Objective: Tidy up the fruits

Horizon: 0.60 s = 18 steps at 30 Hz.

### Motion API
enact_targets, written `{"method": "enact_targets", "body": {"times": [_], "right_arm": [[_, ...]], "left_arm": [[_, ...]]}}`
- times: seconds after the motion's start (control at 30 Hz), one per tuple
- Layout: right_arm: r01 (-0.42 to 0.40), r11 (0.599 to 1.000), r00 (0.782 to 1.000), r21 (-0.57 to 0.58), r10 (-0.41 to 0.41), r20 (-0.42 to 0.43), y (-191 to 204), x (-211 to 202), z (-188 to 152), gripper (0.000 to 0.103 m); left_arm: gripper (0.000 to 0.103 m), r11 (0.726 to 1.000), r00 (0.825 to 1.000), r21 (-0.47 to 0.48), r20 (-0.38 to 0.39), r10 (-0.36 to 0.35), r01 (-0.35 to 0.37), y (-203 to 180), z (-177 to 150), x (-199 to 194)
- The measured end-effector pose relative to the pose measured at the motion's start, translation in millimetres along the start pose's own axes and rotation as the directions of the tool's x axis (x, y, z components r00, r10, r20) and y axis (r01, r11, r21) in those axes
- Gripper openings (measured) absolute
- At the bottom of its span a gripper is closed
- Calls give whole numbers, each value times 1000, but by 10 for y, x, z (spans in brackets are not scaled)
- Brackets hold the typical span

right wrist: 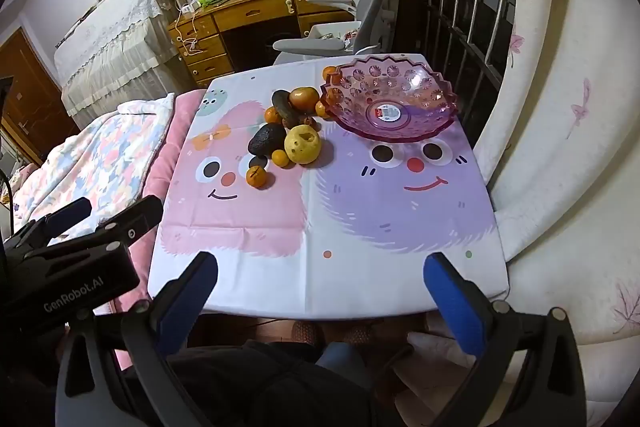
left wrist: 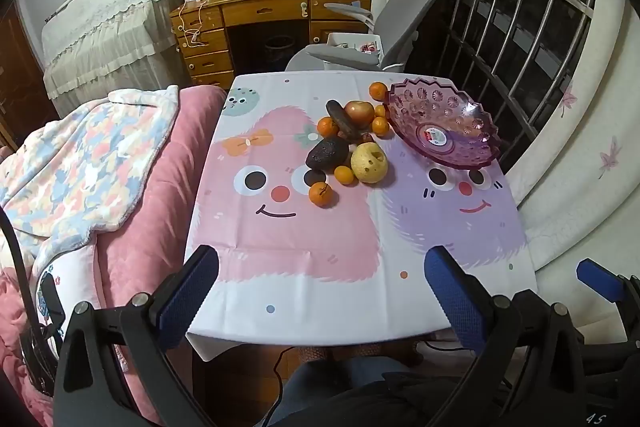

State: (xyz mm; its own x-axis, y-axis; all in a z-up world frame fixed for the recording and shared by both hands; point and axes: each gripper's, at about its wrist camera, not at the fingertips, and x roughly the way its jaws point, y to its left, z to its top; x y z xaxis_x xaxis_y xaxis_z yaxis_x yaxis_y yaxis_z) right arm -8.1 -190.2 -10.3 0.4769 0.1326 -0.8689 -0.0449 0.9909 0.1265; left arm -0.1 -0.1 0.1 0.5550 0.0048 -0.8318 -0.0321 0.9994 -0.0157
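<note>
Hovering at the near edge of the tabletop, the left tool is spreading its blue pads wide and gripping nothing. The right tool is doing the same beside it, fully spread, touching nothing. Farther out, the purple bowl is sitting toward the far right of the tabletop, tilted and holding no fruit, only a red-and-white sticker on its base. Just left of the bowl the fruits are lying in a loose pile on the cartoon tablecloth: a yellow pear, a dark avocado, a brownish apple, and several small oranges scattered around them.
</note>
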Motion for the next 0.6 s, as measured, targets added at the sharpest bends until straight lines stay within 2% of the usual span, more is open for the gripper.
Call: {"method": "enact_targets", "body": {"times": [0.6], "right_arm": [[-1,1000,1000,4,1,-1,-18,20,26,103]], "left_arm": [[102,1000,1000,2,-3,2,-2,-1,1,3]]}}
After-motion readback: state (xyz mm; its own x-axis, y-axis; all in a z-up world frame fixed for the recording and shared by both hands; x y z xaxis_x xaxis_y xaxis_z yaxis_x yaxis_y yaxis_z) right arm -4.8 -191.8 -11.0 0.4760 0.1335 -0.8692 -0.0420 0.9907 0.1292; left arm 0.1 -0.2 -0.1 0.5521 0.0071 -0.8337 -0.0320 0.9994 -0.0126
